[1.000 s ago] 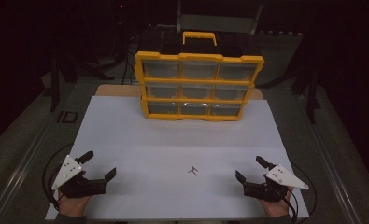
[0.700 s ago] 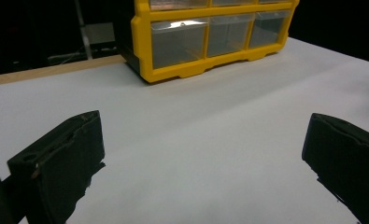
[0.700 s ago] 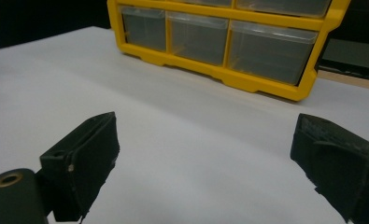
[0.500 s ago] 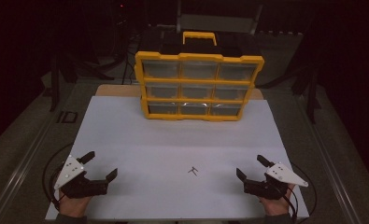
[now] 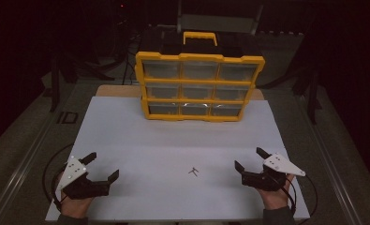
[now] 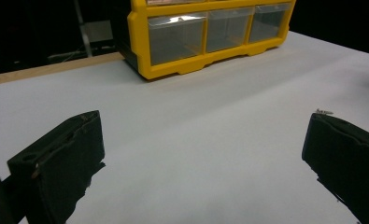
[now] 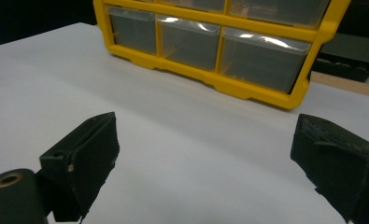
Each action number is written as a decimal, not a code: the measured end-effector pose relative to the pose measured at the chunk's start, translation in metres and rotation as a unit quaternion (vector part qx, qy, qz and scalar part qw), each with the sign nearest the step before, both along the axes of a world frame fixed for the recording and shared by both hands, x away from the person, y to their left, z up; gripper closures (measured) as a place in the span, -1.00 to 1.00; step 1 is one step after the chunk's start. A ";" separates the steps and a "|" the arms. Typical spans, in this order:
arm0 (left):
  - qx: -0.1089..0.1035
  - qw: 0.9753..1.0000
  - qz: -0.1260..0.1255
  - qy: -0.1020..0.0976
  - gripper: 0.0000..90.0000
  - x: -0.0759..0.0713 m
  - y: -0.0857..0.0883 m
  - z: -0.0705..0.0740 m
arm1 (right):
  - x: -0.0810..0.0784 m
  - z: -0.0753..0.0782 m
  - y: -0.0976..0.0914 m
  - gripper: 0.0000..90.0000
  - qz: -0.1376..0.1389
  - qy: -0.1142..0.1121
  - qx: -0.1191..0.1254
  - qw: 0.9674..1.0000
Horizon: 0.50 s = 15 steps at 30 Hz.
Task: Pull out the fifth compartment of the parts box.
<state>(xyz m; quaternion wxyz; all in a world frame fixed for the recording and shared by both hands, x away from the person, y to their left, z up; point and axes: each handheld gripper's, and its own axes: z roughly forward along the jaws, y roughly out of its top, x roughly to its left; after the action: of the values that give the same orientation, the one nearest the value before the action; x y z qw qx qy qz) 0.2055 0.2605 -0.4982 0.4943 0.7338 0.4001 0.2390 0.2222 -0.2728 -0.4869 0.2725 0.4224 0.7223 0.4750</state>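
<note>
Small dark metal piece (image 5: 194, 171) lies on the white bench (image 5: 173, 140), near the front edge, between the two grippers and nearer the right one. Too small to identify; in the high view it reads as thin prongs splayed from one point, no single long axis clear. In the left gripper view the same piece (image 6: 324, 111) shows as a short sliver just above the right-hand finger, lying roughly level across that view.

Yellow plastic drawer cabinet with clear drawer fronts (image 5: 199, 86) stands upright at the far middle of the bench, three rows of three drawers, carry handle on top. Drawer contents cannot be made out: fronts are translucent and catch glare. Both gripper views cut off the cabinet's upper part; the bottom row shows in each.

Left black two-finger gripper (image 5: 100, 168), held in a hand at the front left corner: fingers spread wide, nothing between them, bare bench seen through the gap. Right black two-finger gripper (image 5: 248, 159) at front right: fingers likewise spread wide, holding nothing. Both well apart from the cabinet. Surroundings beyond the bench are dark and hard to read.
</note>
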 end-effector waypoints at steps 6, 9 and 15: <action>0.004 1.000 -0.006 0.001 -1.00 0.001 -0.002 -0.001 | 0.007 0.008 0.004 -0.84 0.000 -0.004 -0.005 1.000; 0.003 1.000 -0.005 0.000 -1.00 0.001 -0.002 0.000 | 0.015 0.014 0.009 -0.84 0.001 -0.007 -0.011 1.000; 0.002 1.000 -0.004 -0.003 -1.00 0.001 -0.001 0.001 | 0.023 0.017 0.019 -0.84 0.006 -0.013 -0.023 1.000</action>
<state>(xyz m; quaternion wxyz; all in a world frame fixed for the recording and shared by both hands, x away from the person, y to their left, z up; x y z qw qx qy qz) 0.2065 0.2593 -0.4974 0.4948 0.7360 0.3948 0.2400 0.2457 -0.2538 -0.4701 0.2887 0.4055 0.7320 0.4652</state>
